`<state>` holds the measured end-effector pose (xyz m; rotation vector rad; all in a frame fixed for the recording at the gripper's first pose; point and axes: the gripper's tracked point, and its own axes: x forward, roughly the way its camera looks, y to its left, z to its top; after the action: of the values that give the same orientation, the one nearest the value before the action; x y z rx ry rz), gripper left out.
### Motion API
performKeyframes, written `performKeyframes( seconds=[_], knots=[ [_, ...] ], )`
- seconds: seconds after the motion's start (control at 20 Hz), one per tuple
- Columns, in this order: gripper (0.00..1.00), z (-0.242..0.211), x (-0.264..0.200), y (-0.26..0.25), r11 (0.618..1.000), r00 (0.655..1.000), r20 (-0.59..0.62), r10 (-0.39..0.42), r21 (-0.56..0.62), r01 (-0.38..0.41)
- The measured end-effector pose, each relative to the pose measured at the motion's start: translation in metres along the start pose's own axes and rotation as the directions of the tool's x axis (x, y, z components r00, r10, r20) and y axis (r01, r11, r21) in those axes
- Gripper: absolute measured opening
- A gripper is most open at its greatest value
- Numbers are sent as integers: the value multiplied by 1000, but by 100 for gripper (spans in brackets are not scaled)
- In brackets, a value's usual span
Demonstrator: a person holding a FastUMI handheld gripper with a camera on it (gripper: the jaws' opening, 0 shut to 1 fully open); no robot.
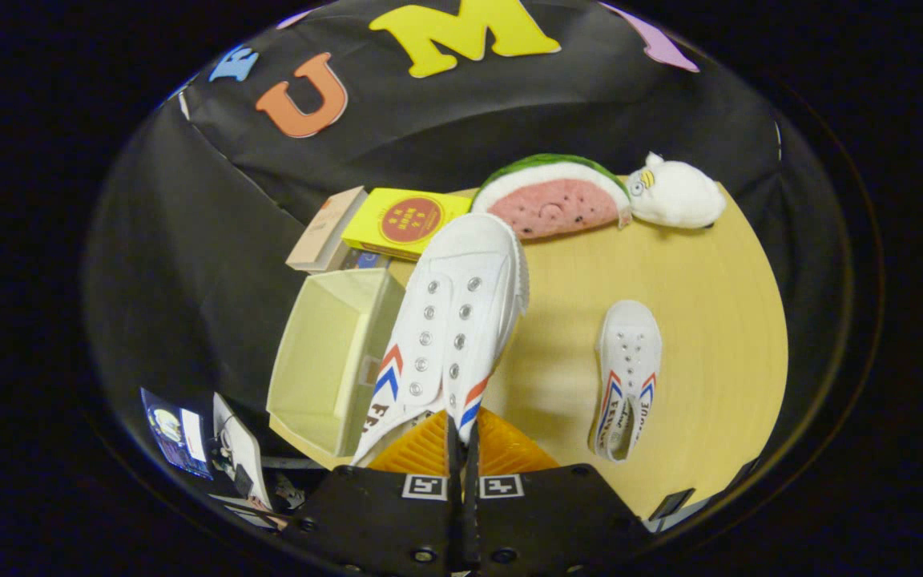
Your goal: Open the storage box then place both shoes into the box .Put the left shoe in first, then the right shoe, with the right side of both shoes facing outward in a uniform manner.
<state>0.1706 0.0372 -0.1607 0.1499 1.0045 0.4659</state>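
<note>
My gripper (461,449) is shut on a white sneaker (449,328) with red and blue stripes. Its fingers pinch the edge of the shoe's opening. The sneaker hangs in the air, toe pointing away from me, above the wooden table (702,272). Just left of the held shoe stands the open pale yellow storage box (325,361), nothing visible inside. The second white sneaker (628,377) lies on the table to the right, toe pointing away.
At the table's far edge lie a watermelon-slice plush (554,196), a white plush animal (678,196), a yellow box (405,220) and a tan box (325,228). Papers and a card (197,441) lie below the table's left side.
</note>
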Motion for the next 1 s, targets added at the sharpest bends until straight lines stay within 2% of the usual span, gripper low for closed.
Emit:
performKeyframes(
  seconds=[0.2,0.4,0.7,1.0],
  knots=[
    [0,2,12,82,997,998,-2,61,-46,-61],
    [0,-2,56,147,998,998,-16,66,-22,-66],
    [0,-34,148,191,999,999,-36,-34,16,35],
    [0,-58,216,193,991,989,-92,-118,48,123]
  ],
)
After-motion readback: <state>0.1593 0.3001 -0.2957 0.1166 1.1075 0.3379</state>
